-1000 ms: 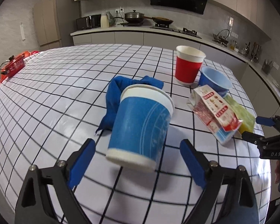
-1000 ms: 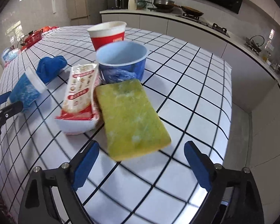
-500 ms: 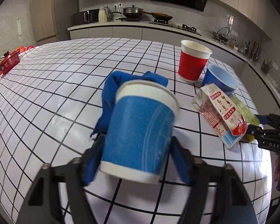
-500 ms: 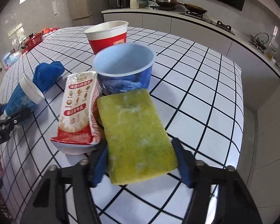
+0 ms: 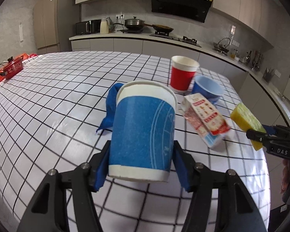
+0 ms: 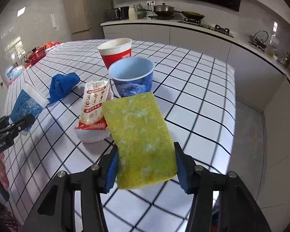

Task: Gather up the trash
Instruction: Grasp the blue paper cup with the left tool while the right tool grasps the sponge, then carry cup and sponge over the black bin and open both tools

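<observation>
My left gripper (image 5: 141,166) is shut on a blue paper cup (image 5: 143,129) and holds it lifted above the checked table (image 5: 48,100). My right gripper (image 6: 146,166) is shut on a yellow-green sponge (image 6: 139,135), also raised off the table; the sponge also shows in the left wrist view (image 5: 247,121). On the table lie a red-and-white carton (image 5: 205,118), a red paper cup (image 5: 183,75), a light blue bowl (image 5: 207,89) and a crumpled blue cloth (image 5: 110,110). The held blue cup also shows in the right wrist view (image 6: 27,104).
A red pot (image 5: 11,69) sits at the table's far left edge. A kitchen counter (image 5: 164,38) with a stove and pans runs behind. The table's right edge (image 6: 234,104) drops to the floor.
Both grippers closed from open, the left on the blue cup and the right on the sponge. Both then lifted their objects off the table.
</observation>
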### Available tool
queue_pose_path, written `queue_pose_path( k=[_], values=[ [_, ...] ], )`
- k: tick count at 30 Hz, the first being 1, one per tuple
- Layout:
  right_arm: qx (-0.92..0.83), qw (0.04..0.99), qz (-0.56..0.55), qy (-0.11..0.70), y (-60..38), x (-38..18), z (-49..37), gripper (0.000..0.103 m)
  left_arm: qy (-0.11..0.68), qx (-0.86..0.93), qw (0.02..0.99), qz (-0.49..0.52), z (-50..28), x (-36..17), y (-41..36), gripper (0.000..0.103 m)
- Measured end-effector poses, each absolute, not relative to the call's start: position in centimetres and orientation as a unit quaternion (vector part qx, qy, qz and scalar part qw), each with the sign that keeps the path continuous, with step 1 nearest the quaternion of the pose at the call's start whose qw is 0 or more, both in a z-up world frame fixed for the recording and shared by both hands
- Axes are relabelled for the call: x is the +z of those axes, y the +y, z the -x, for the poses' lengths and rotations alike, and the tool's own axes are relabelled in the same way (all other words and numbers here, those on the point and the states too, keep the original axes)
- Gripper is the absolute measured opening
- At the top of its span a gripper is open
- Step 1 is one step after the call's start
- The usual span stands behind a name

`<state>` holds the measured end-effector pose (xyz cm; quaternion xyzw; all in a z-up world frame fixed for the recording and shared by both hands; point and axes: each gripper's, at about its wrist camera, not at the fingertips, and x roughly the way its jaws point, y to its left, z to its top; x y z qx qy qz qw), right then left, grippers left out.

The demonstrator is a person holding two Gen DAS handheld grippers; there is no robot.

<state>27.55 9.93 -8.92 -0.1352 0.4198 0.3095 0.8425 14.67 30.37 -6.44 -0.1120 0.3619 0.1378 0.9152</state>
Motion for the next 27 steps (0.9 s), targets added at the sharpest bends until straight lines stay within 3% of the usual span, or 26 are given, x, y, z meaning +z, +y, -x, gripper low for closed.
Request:
queue_pose_path(
  k=[27],
  values=[
    [0.252,0.889,0.064,0.378,-5.4,-2.1,-16.1,0.054,0.334,0.029,0.939,0.077,-10.9,-1.6,16.1,0.061]
  ],
)
